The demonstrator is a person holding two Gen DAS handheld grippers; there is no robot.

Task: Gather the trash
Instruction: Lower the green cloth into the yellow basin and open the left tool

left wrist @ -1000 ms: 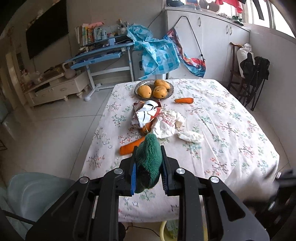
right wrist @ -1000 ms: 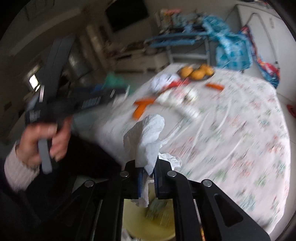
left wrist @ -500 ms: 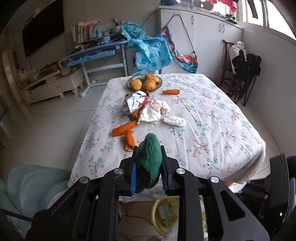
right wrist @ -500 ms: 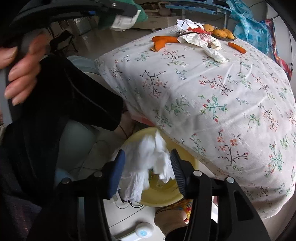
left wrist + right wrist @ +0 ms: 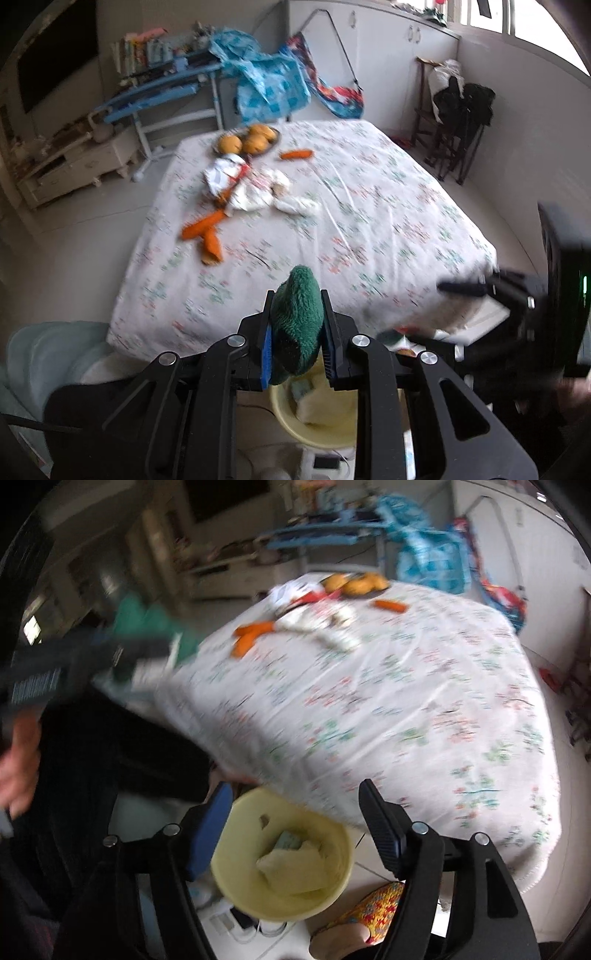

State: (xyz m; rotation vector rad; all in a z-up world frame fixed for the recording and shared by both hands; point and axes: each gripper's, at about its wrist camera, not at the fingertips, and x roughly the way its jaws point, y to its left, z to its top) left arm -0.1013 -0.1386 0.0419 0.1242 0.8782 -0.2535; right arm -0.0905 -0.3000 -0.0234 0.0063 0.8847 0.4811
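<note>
Trash is in two places right now, so here's how it lines up for you. Your right gripper (image 5: 295, 834) has just been opening and has nothing between its pads: the jaws stand wide over the yellow bin (image 5: 282, 853), and a pale crumpled wad (image 5: 291, 866) sits down inside it. That bin is on the floor, tucked right at the near edge of the table (image 5: 369, 701) under the hanging floral cloth.

Your left gripper (image 5: 297, 336) is clamped tight on a green fuzzy cloth (image 5: 297, 325) (whether that's trash or a wiping rag, I can't say from here). The bin (image 5: 314, 417) shows directly below and a touch ahead of those fingertips, so if the cloth goes in, it's basically a straight drop.

The rest of the mess is well away: a white crumpled pile (image 5: 251, 184) lies mid-table toward the far left side, stretched roughly left-to-right, with orange carrot pieces (image 5: 205, 236) just in front of it and another carrot (image 5: 295, 154) near the fruit plate (image 5: 246, 142). I'd judge the empty right hand is the one free to go for it, though it's a long reach forward.

View differences: only the right wrist camera looks into the bin and shows what's in it, while the left camera gives the sharper, squarer look at the pile (the right one is badly smeared).
</note>
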